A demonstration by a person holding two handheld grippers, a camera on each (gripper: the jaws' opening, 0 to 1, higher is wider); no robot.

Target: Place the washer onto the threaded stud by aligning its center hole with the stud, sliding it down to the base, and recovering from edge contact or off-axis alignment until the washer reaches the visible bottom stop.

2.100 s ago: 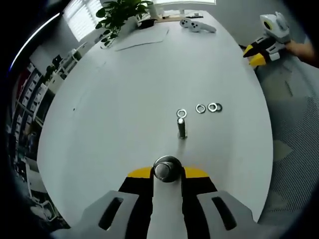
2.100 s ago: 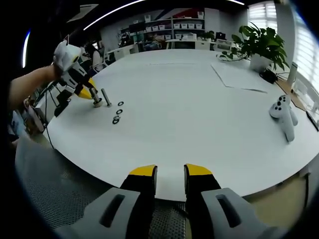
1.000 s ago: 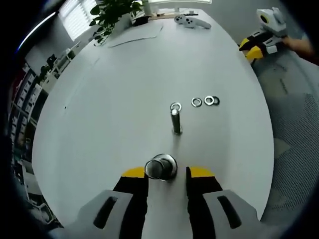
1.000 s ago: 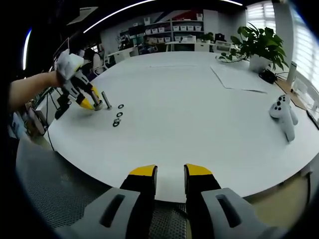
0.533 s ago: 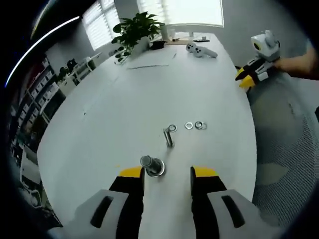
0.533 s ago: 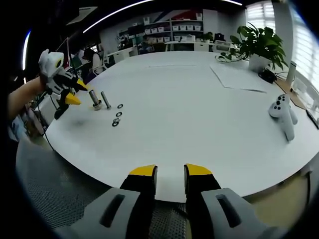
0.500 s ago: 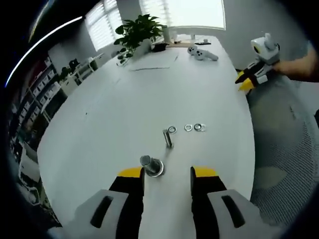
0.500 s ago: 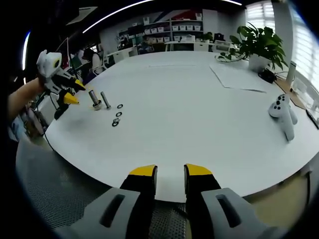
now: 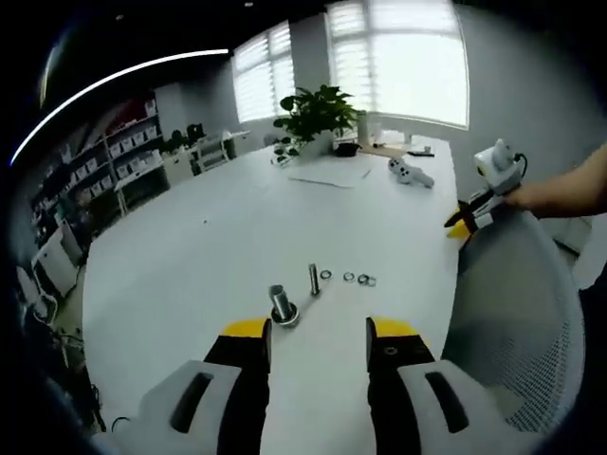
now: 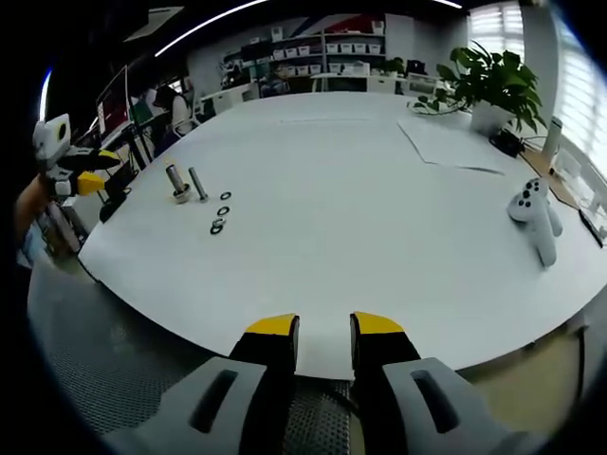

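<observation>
Steel threaded stud [image 9: 281,304] is standing free by the loose washers [image 9: 348,278]; my left gripper [image 9: 316,338], jaws wide and empty, is pulling away, my right gripper [image 10: 321,338] idling narrow.

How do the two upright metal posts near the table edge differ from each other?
The near stud is thicker and stands on a wide round base; the far stud is slimmer with no visible flange. The far stud stands next to the row of washers; the near stud stands closer to the left gripper. Both are upright, metallic and bare of washers.
</observation>
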